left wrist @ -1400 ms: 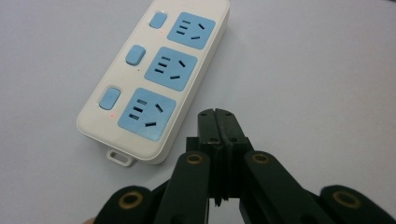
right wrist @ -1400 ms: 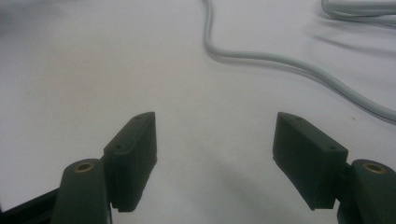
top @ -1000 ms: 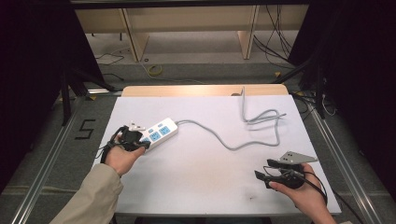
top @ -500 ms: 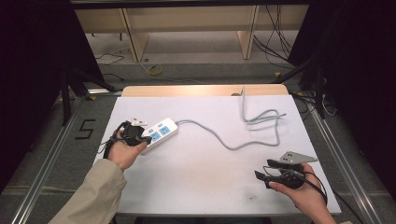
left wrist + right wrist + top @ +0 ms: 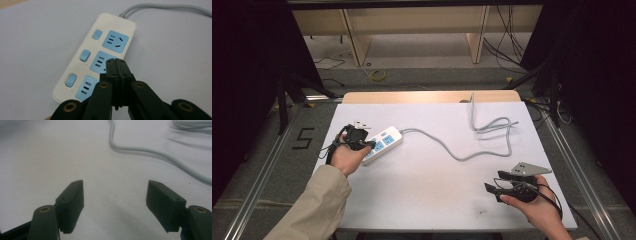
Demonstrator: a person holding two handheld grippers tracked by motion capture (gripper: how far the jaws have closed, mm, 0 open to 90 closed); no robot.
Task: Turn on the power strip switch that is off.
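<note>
Lying on the left part of the white worktop [image 5: 427,165], the white power strip [image 5: 383,142] points its far end toward the middle of the surface. It has three blue sockets [image 5: 117,41] in a row, and beside each socket there is a small blue switch [image 5: 84,55]. Its grey cable [image 5: 447,147] leaves the far end, runs in a curve across the worktop and makes some loops near the far right corner.

The left tool [image 5: 356,138] is held in the person's left hand [image 5: 343,159], whose beige sleeve [image 5: 312,210] comes in from the bottom. In the left gripper view this tool [image 5: 116,65] has its two black jaws pressed together, with nothing between them. The tips are over the middle socket of the strip; whether they touch it or only stand just above it, I cannot tell.

The right tool [image 5: 493,182] is in the person's right hand [image 5: 537,212], near the front right part of the worktop, well apart from the power strip. In the right gripper view its jaws [image 5: 115,205] are spread wide and hold nothing; below them is bare white surface. A part of the grey cable [image 5: 155,153] passes farther off in front of them.
</note>
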